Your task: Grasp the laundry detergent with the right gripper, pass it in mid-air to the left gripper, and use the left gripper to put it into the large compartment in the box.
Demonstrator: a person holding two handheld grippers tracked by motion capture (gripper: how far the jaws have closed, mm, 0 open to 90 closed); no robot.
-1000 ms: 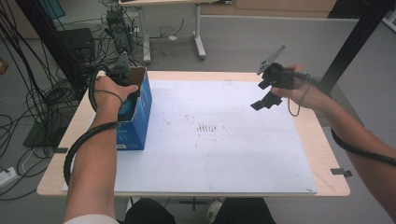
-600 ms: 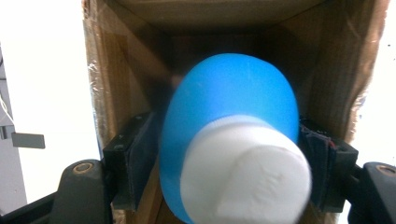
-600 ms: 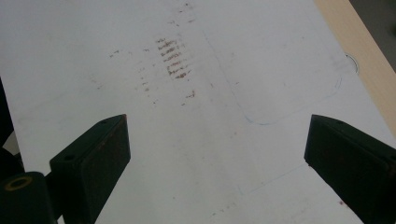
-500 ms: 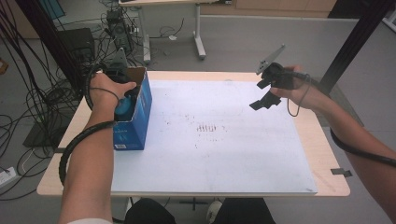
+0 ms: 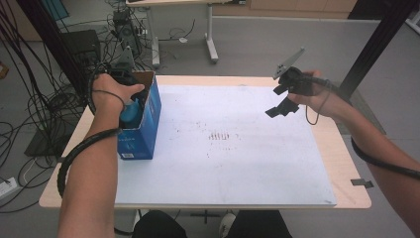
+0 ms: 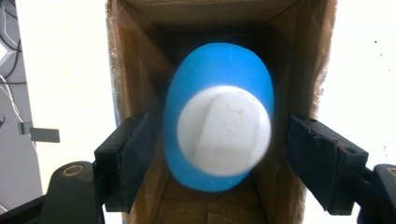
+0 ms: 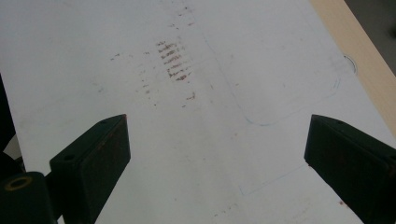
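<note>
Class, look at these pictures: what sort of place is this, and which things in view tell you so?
Probably a lab or workshop for recording handling tasks. A plain wooden table carries a marked white sheet, bundles of black cables trail over the grey floor, and another wheeled desk stands behind.

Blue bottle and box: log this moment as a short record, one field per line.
item: blue bottle with a white cap, standing inside the box
container: blue cardboard box, open top, at the left edge of the table
left hand-held gripper: over the box, jaws either side of the bottle, have just been opening, pads not pressing on it
right hand-held gripper: open, nothing between the jaws, held above the white mat
</note>
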